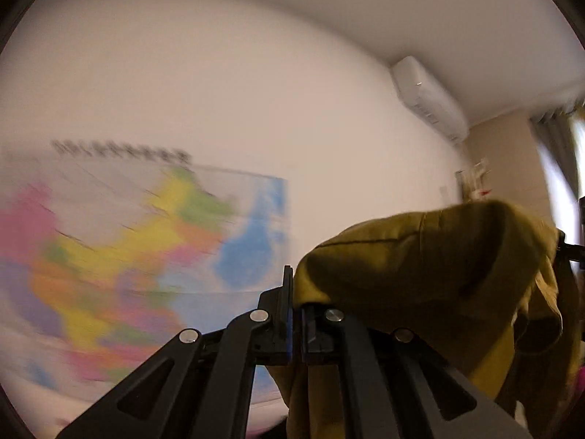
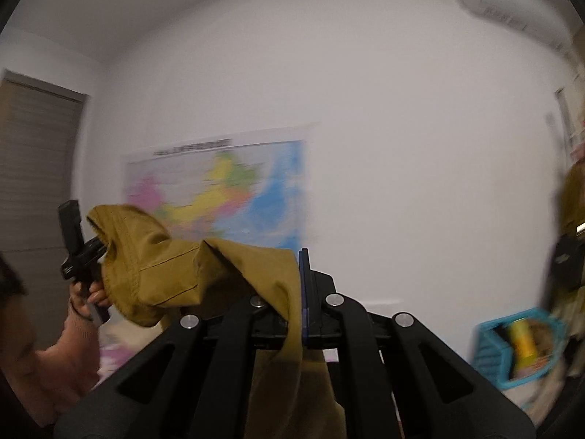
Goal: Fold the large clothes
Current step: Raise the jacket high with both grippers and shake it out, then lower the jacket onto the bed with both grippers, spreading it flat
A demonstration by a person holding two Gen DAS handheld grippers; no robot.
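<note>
In front of the wall map (image 2: 219, 190), I have the mustard garment (image 2: 175, 274) strung between my left gripper (image 1: 297, 314) and right gripper (image 2: 303, 292), both clamped on its cloth, its long axis running gripper to gripper.

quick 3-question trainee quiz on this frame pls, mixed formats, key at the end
1. True or false: both the left tool and the right tool are shut on the mustard garment.
2. Multiple choice: what hangs on the wall behind the garment? A) a mirror B) a colourful map C) a clock
3. Fill in: in the right wrist view, the blue basket sits at the lower ____ of the picture.

Key: 1 true; 2 B; 3 right
</note>
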